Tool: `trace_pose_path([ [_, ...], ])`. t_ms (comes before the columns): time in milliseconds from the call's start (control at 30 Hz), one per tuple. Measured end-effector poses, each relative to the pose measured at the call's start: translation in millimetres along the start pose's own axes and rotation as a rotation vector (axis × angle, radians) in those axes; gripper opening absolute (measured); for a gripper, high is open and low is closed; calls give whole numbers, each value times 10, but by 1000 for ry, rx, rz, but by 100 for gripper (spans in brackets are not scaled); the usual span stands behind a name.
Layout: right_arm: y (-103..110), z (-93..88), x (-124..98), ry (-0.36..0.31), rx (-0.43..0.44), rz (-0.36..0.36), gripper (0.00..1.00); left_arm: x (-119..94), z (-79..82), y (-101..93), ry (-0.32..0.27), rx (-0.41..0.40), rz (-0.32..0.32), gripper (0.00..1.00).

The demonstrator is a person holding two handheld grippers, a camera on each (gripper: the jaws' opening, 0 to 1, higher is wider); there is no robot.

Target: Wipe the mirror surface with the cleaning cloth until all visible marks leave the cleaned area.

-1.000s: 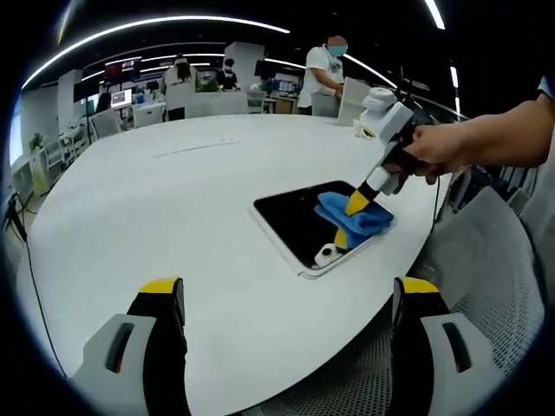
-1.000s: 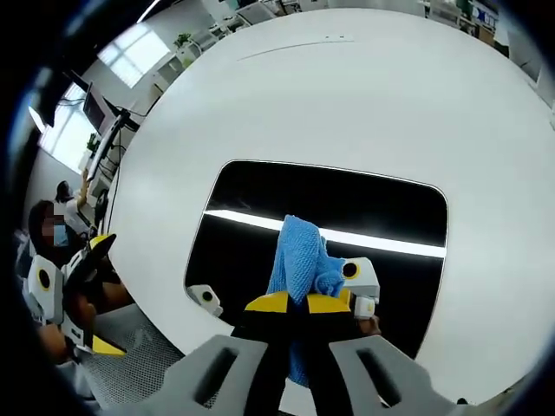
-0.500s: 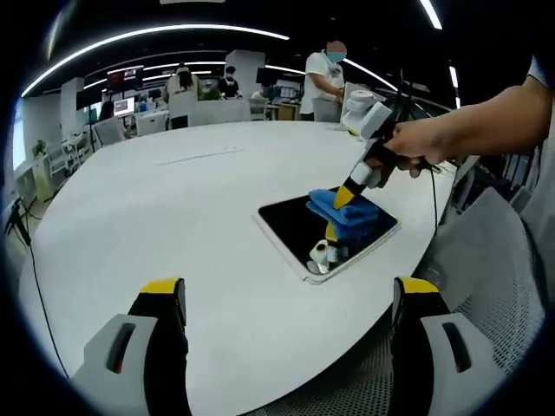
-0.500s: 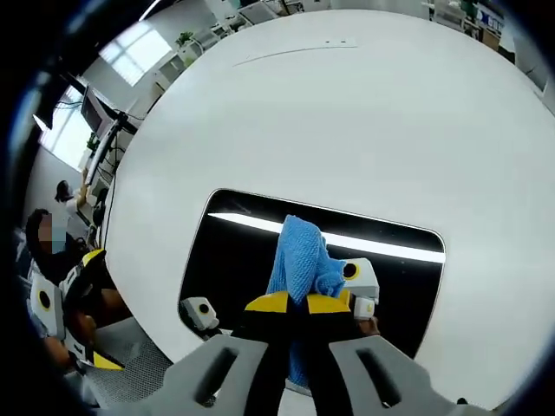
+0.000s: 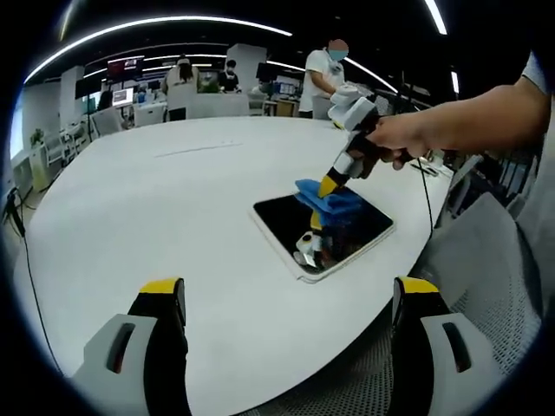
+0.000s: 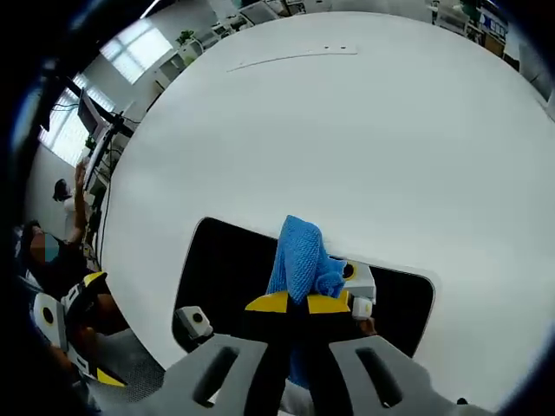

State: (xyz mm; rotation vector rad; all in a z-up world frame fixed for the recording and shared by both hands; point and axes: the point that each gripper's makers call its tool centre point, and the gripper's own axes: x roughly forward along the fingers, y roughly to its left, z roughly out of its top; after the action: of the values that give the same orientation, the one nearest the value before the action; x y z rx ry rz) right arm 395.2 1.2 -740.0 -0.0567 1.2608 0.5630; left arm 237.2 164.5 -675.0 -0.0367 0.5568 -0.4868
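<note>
Cloth: blue cleaning cloth [image 6: 299, 264], soft and light, folds easily; pinched at one bunched end, the rest hanging down onto the glass.
Cloth place: on the mirror [image 5: 325, 227], at its far edge as seen in the left gripper view.
Mirror: dark flat pane with rounded corners, lying flat on the white table [image 5: 156, 208], close to the table edge on the person's side; probably rigid, smooth, slippery and fragile, so light pressure seems wise.
Mirror hold: no grip needed, judged better left lying flat; could slide toward the table edge under a hard push.
Right gripper [image 6: 299, 303]: jaws closed tight on the cloth, yellow tips together.
Left gripper [image 5: 290, 299]: jaws wide apart, holding nothing, above the near table edge, well apart from the mirror.
Marks: too small to tell on the dark surface.
</note>
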Motion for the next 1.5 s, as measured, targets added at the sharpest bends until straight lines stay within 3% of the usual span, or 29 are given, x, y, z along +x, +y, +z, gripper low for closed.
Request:
trace_pose_path([
  [300, -33, 98, 2, -11, -2, -8, 0, 9, 5, -13, -5, 6, -4, 99],
  [800, -24, 85, -27, -13, -23, -4, 0, 11, 6, 7, -9, 6, 4, 99],
  [1167, -327, 81, -72, -18, 14, -41, 0, 2, 26, -20, -11, 4, -3, 99],
  [1500, -380, 63, -107, -18, 11, -66, 0, -3, 27, 20, -14, -5, 14, 99],
])
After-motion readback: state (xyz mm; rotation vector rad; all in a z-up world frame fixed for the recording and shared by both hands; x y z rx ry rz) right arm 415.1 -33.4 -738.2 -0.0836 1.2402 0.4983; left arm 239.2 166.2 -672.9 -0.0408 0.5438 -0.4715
